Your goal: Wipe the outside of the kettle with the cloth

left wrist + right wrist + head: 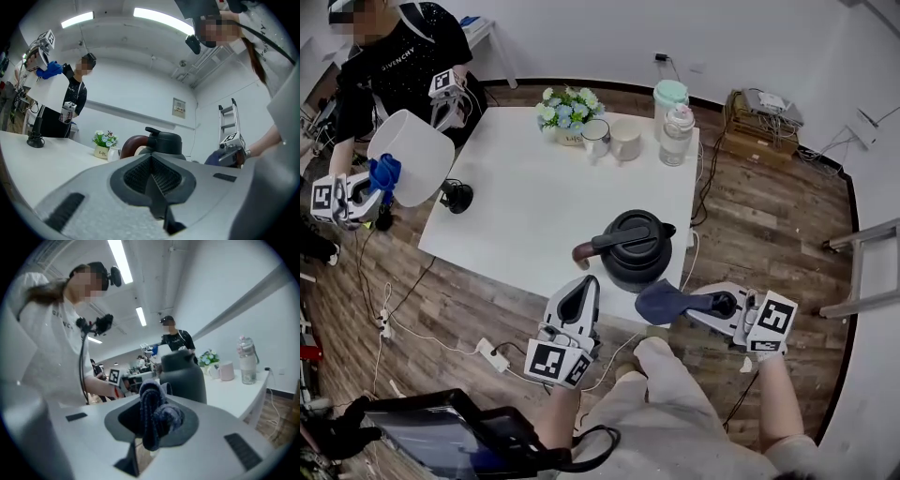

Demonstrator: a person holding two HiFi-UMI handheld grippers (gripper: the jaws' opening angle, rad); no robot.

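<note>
A dark kettle with a brown handle stands near the front edge of the white table. My right gripper is shut on a dark blue cloth, which hangs close to the kettle's front right side; I cannot tell if it touches. In the right gripper view the cloth is bunched between the jaws, with the kettle just beyond. My left gripper is shut and empty, at the table's front edge, left of the kettle. Its own view shows the kettle ahead.
At the table's far side stand a flower pot, two mugs and two bottles. Another person with grippers holds a white lampshade at the left. A power strip and cables lie on the floor.
</note>
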